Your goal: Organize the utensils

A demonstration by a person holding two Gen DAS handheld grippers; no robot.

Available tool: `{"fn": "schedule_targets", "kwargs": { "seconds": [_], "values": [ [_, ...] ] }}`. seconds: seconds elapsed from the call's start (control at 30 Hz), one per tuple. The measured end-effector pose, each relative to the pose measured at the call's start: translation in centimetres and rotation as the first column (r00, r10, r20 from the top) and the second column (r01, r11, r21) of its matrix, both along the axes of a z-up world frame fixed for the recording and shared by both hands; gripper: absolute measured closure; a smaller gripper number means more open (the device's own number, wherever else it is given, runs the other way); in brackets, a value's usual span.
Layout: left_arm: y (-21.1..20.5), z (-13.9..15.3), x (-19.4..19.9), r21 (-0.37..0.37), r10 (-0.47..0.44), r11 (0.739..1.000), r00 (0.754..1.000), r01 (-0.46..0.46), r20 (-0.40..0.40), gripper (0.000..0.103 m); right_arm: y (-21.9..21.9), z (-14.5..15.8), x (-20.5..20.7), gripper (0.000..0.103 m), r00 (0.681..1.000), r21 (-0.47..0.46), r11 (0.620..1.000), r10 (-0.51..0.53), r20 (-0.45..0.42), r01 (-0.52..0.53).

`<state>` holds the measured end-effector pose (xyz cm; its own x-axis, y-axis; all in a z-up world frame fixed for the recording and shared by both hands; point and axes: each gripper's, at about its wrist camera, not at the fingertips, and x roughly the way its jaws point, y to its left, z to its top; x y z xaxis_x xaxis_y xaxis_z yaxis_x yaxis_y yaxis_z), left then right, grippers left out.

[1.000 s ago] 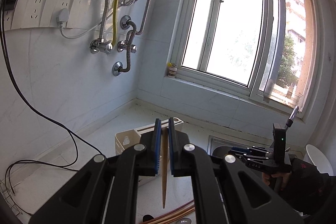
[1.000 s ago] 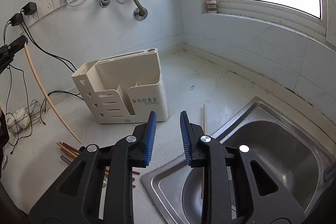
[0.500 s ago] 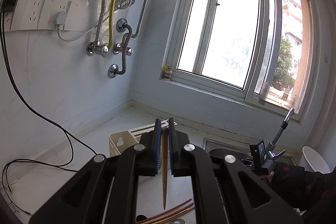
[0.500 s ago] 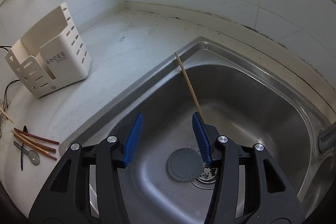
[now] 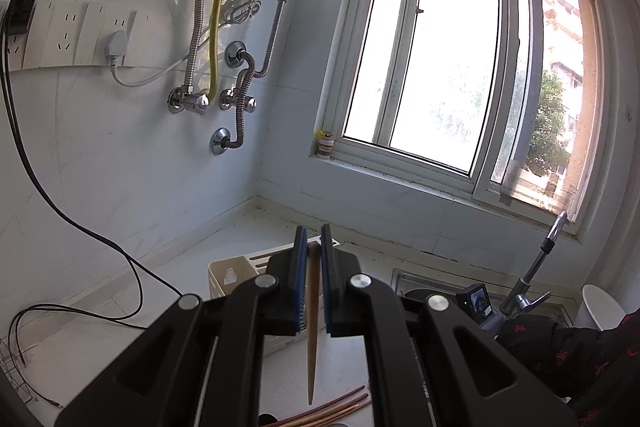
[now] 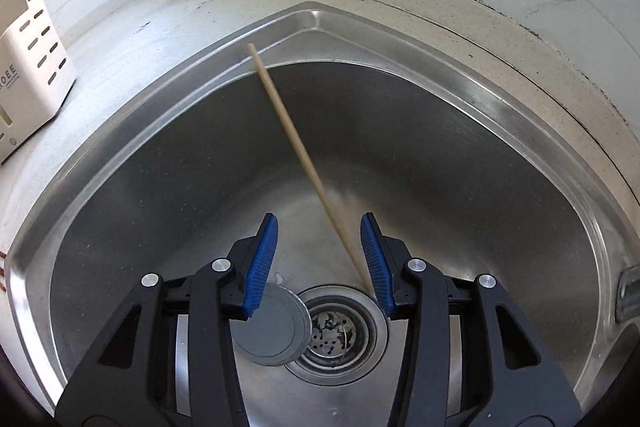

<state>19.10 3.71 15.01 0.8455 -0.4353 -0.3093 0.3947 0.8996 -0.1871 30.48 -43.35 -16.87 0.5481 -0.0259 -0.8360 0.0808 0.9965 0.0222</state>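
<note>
- The left gripper (image 5: 313, 247) is clamped on a pale wooden chopstick (image 5: 312, 347), which hangs pointed end down between the blue pads (image 5: 299, 283)
- Below and behind that chopstick stands a cream utensil holder (image 5: 232, 277) on the white counter (image 5: 120, 355), close to the corner of the tiled walls
- A bundle of reddish-brown chopsticks (image 5: 336, 411) lies flat on the counter under the left gripper, near the hanging chopstick's tip
- The right gripper (image 6: 319, 255) has its fingers spread wide apart and holds nothing; it hovers inside the steel sink (image 6: 500, 107)
- A second pale chopstick (image 6: 296, 143) leans in the sink, its upper end resting on the rim at the far corner and its lower end running down beside the right blue pad (image 6: 376, 263); whether pad and stick touch cannot be told
- A grey drain stopper (image 6: 276, 327) lies on the sink floor just beside the open drain (image 6: 340, 331), overlapping its edge
- In the right wrist view the holder (image 6: 32, 67) sits on the counter to the left of the sink, slotted side facing the basin
- A faucet (image 5: 548, 255) rises by the window
</note>
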Motion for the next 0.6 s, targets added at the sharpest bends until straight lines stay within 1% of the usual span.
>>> {"fn": "schedule_targets", "kwargs": {
  "seconds": [0.07, 0.17, 0.27, 0.33, 0.43, 0.6],
  "values": [
    [-0.1, -0.1, 0.1, -0.002, 0.006, 1.000, 1.000, -0.006, -0.003, 0.097, 0.1, -0.4, 0.9, 0.065, 1.000, -0.009, 1.000, 0.021, 0.001, -0.021],
    [-0.2, -0.3, 0.2, -0.007, 0.017, 1.000, 1.000, -0.017, -0.009, 0.097, 0.4, -0.7, 2.0, 0.065, 0.999, -0.003, 0.999, 0.052, 0.015, -0.052],
    [-0.2, -0.4, 0.4, -0.009, 0.029, 1.000, 0.999, -0.029, -0.020, 0.097, 1.0, -1.4, 3.0, 0.065, 0.996, -0.024, 0.996, 0.087, -0.002, -0.087],
    [-0.1, -0.5, 0.4, -0.014, 0.037, 0.999, 0.999, -0.037, -0.023, 0.097, 1.5, -1.8, 3.4, 0.065, 0.992, -0.021, 0.992, 0.124, -0.010, -0.124],
    [-0.1, -0.6, 0.4, -0.009, 0.048, 0.999, 0.999, -0.048, -0.025, 0.097, 2.5, -2.5, 3.8, 0.068, 0.987, -0.046, 0.986, 0.161, -0.020, -0.162],
    [-0.3, -0.8, 0.5, -0.001, 0.059, 0.998, 0.998, -0.059, -0.034, 0.097, 2.7, -4.2, 4.1, 0.069, 0.983, -0.046, 0.983, 0.175, -0.060, -0.178]
  ]
}}
